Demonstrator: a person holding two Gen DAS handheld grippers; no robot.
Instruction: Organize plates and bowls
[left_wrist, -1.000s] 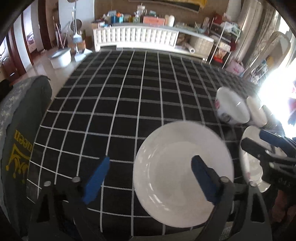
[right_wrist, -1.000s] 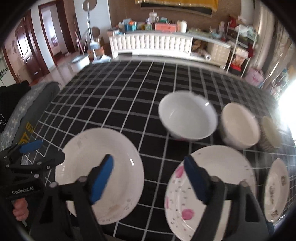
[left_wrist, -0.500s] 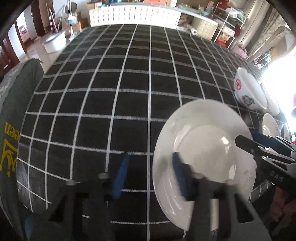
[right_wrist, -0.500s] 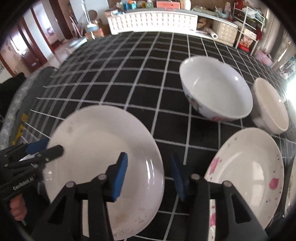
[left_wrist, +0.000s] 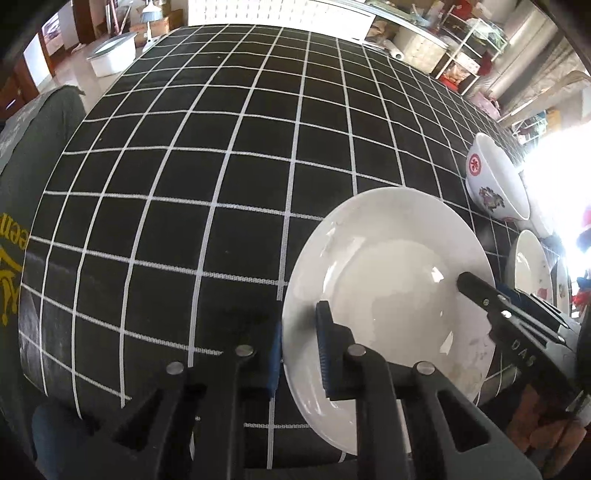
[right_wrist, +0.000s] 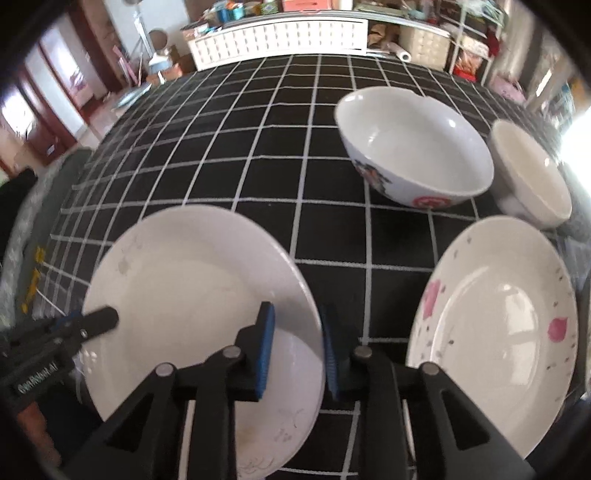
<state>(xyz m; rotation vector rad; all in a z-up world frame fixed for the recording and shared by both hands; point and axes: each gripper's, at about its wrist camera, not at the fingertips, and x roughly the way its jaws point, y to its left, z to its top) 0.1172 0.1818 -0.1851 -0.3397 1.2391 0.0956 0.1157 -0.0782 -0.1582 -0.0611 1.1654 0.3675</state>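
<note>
A plain white plate (left_wrist: 391, 266) (right_wrist: 192, 280) lies on the black checked tablecloth near the front edge. My left gripper (left_wrist: 299, 354) straddles its left rim, one pad above and one below, nearly closed on it. My right gripper (right_wrist: 297, 347) straddles its right rim the same way. Each gripper shows in the other's view, the right one in the left wrist view (left_wrist: 495, 299) and the left one in the right wrist view (right_wrist: 85, 325). A pink-flowered plate (right_wrist: 498, 325) lies to the right. A large patterned bowl (right_wrist: 413, 151) and a smaller white bowl (right_wrist: 528, 173) stand behind.
The checked tablecloth (left_wrist: 221, 147) stretches far back and to the left. A dark chair back (left_wrist: 22, 192) stands at the table's left edge. A white cabinet (right_wrist: 280, 37) and cluttered shelves are beyond the table. Another small plate (left_wrist: 528, 266) lies at the right.
Both grippers have moved in onto the white plate's opposite rims and their jaws have narrowed from wide open to close around the rim.
</note>
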